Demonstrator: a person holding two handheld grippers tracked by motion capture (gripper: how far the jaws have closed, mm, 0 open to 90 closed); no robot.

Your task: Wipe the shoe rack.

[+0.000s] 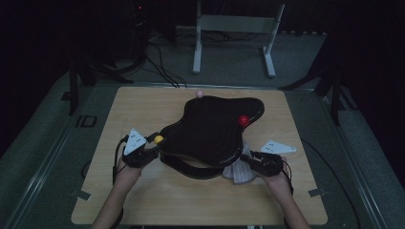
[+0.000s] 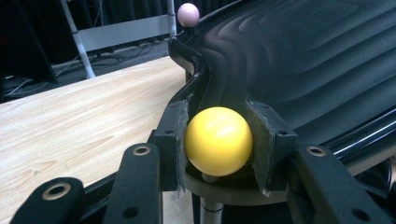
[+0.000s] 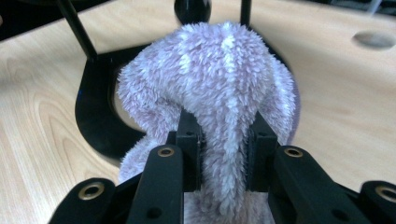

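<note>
R gripper [image 3: 223,144] jaws clamped on fluffy lilac-white cloth [image 3: 219,84], cloth bunched up above pads, hanging over black base [image 3: 95,121], base flat on wood table [image 3: 42,140], thin black rods rising behind, dark knob [image 3: 192,9] at top, round hole in table top-right

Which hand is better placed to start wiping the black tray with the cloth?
The right. Its gripper is shut on the fluffy cloth beside the black tray, while the left gripper clamps the yellow ball, steadying the tray.
</note>
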